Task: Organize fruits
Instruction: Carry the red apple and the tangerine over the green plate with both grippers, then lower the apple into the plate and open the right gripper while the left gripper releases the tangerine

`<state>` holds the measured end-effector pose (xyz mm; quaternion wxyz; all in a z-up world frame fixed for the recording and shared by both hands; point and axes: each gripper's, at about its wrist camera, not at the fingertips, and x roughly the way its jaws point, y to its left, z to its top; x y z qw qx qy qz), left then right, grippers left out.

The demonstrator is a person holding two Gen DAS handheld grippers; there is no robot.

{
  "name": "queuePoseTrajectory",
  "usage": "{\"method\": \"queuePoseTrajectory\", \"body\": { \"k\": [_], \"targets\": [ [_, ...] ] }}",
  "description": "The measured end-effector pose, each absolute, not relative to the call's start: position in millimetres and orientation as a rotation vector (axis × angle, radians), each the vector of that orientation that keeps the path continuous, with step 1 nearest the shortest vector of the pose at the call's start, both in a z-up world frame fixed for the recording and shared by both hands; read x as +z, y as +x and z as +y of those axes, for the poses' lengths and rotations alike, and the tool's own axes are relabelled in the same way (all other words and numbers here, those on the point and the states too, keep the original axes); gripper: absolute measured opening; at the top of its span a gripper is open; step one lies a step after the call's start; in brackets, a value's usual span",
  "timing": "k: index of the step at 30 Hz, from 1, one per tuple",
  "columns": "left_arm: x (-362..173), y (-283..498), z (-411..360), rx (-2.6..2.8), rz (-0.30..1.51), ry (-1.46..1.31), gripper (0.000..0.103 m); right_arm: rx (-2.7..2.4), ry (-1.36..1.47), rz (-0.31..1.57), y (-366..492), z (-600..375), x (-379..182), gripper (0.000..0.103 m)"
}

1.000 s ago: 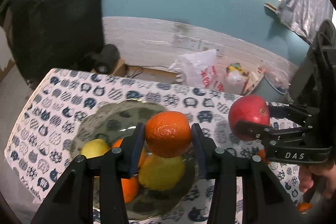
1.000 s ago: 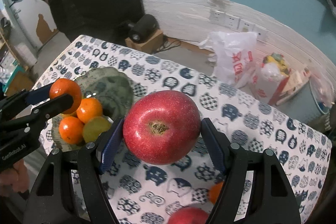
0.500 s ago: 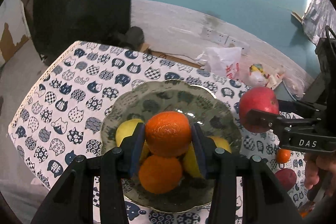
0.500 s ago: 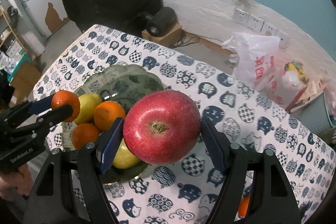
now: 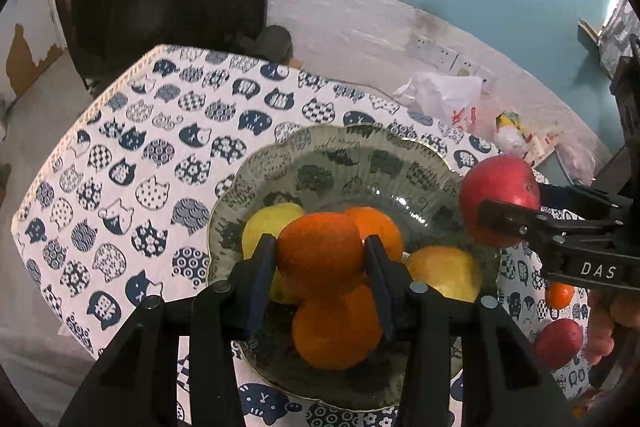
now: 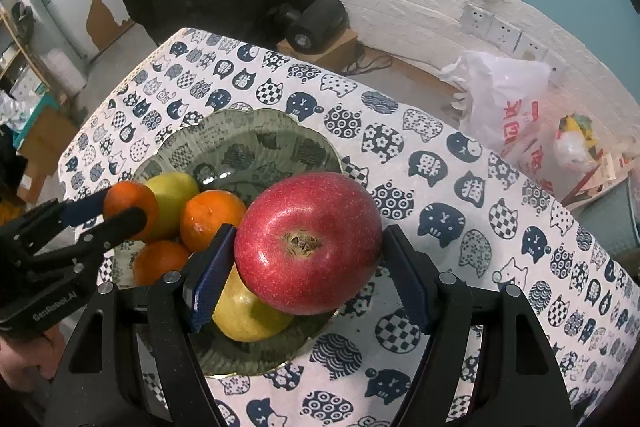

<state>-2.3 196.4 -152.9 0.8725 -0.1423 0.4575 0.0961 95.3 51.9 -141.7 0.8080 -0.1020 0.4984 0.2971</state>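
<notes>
My left gripper (image 5: 320,259) is shut on an orange (image 5: 320,247) and holds it above the green glass plate (image 5: 340,155). The plate holds two oranges (image 5: 336,327) and two yellow-green fruits (image 5: 444,273). My right gripper (image 6: 308,267) is shut on a big red apple (image 6: 308,239) above the plate's (image 6: 240,131) right side. The apple also shows in the left wrist view (image 5: 500,187), and the left gripper's orange (image 6: 130,203) shows in the right wrist view.
The table carries a cat-print cloth (image 6: 460,187). A small orange (image 5: 560,295) and a red apple (image 5: 560,343) lie on the cloth right of the plate. Beyond the far edge are a white plastic bag (image 6: 504,99) and a black speaker (image 6: 316,23).
Both grippers have moved with their fruit toward the plate and now hang over it. The apple has come over the plate's right side.
</notes>
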Motion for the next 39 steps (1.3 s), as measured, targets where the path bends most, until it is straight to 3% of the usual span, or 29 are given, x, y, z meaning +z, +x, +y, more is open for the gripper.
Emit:
{"method": "queuePoseTrajectory", "body": {
  "k": [5, 11, 17, 22, 28, 35, 39],
  "targets": [
    [-151, -3, 199, 0.201, 0.95, -0.309, 0.046, 0.645, -0.23, 1.071, 94, 62, -145, 0.074],
    [-146, -4, 199, 0.213, 0.941, -0.299, 0.055, 0.652, -0.242, 1.074, 94, 71, -147, 0.074],
    [-145, -6, 205, 0.229, 0.943, -0.304, 0.056, 0.645, -0.255, 1.089, 95, 78, -155, 0.074],
    [-141, -8, 204, 0.236, 0.929, -0.291, 0.063, 0.656, -0.23, 1.068, 98, 78, -148, 0.066],
    [-135, -8, 198, 0.225, 0.923, -0.271, 0.063, 0.649, -0.229, 1.088, 100, 79, -146, 0.066],
    [-125, -11, 187, 0.214, 0.9, -0.234, 0.072, 0.634, -0.244, 1.069, 94, 68, -136, 0.066],
    [-121, -11, 180, 0.195, 0.897, -0.229, 0.073, 0.614, -0.23, 1.064, 89, 53, -127, 0.071]
  ]
}}
